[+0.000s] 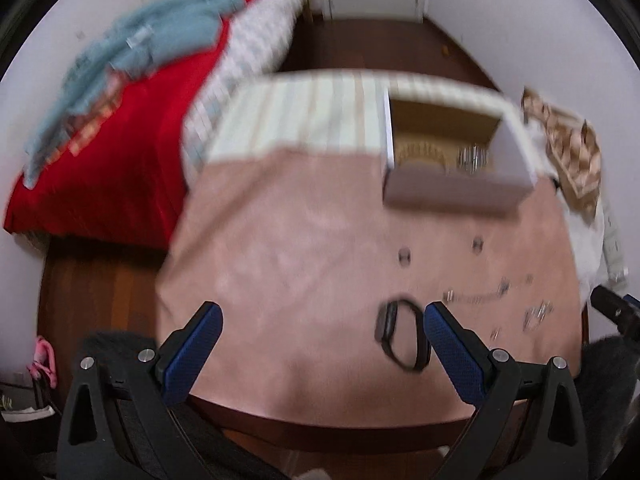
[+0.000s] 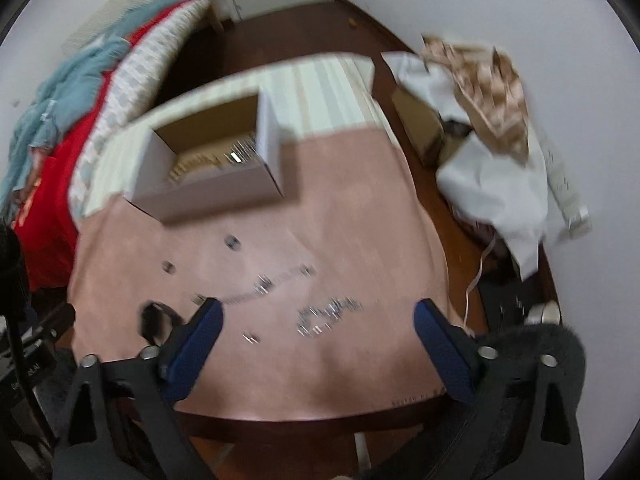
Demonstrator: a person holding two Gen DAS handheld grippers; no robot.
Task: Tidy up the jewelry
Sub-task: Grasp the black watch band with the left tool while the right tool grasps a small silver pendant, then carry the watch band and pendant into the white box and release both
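Observation:
An open cardboard box [image 1: 452, 188] [image 2: 208, 192] stands at the far side of a table with a pink cloth [image 1: 300, 280] [image 2: 352, 216]; it holds some jewelry, blurred. On the cloth lie a black wristband [image 1: 402, 334] [image 2: 154, 318], two small rings [image 1: 405, 257] [image 1: 477, 245], a silver chain [image 2: 264, 286] [image 1: 476, 296] and a silver bracelet [image 2: 328, 314] [image 1: 538, 316]. My left gripper [image 1: 322, 314] is open and empty, above the near cloth, the wristband just inside its right finger. My right gripper [image 2: 318, 310] is open and empty over the bracelet.
A bed with a red blanket [image 1: 112, 168] and blue clothes [image 1: 132, 52] is to the left. A heap of white and brown patterned fabric [image 2: 492, 120] lies on the right beside the table. The table's near edge [image 2: 320, 420] is dark wood.

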